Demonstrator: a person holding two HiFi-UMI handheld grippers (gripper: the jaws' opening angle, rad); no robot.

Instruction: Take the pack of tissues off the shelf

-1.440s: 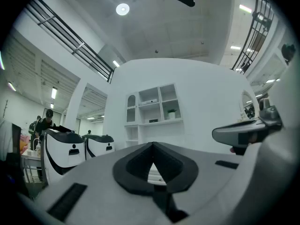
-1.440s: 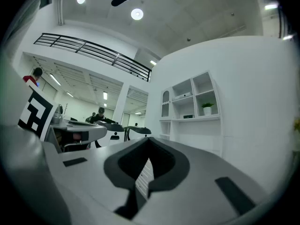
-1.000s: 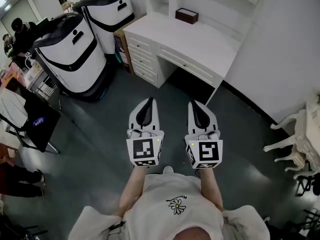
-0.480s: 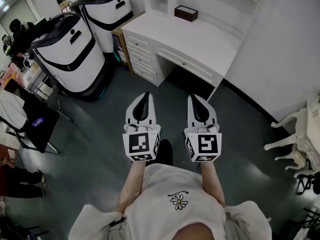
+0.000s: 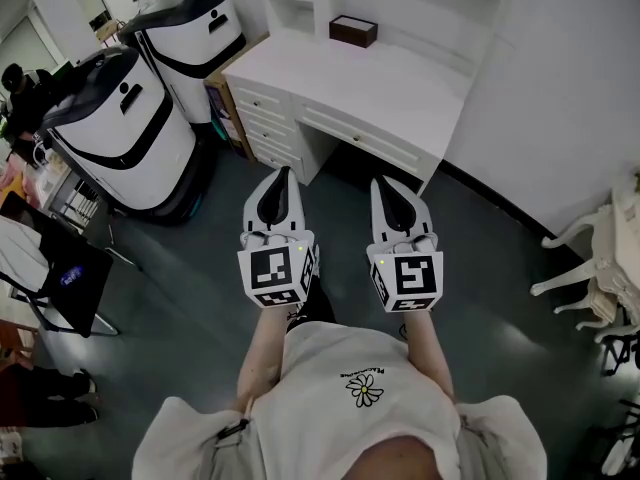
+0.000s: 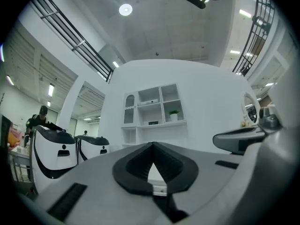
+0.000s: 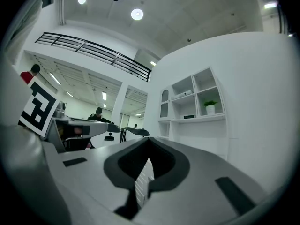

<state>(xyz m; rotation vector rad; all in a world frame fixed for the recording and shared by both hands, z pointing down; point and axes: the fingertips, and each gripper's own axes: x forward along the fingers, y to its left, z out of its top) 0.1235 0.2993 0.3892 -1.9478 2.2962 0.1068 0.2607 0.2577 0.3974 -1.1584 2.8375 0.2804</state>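
1. Both tools are pressed fully closed with nothing in them. The left gripper (image 5: 280,174) and right gripper (image 5: 382,182) hang side by side over the grey floor (image 5: 190,268), noses toward 12 o'clock.
2. At 12 o'clock stands the white desk (image 5: 400,88). A dark box (image 5: 352,30) sits at its back under the shelves (image 6: 154,124), well apart from both tools. I take that box for the pack of tissues, though it is too small to be sure.
3. Wrong pick: the left gripper view shows a pale flat item (image 6: 151,101) in an upper cubby and a potted plant (image 6: 174,114) in the cubby at its 4 o'clock. Either could be grabbed by mistake, or the pale item could be the real target.
4. Arriving with the jaws closed would shove the box back against the wall or slide it sideways instead of gripping it. They must open before contact.
5. The shelf edge above leaves a confined opening, so a high approach could knock a jaw on the frame, and a wide one could tip the plant.
6. On the walk in, the white machines (image 5: 110,128) at 10 o'clock and the desk's near corner could catch an elbow or tool.
7. A tissue pack is probably light and soft, so a hard squeeze may crush it and a loose one may drop it.
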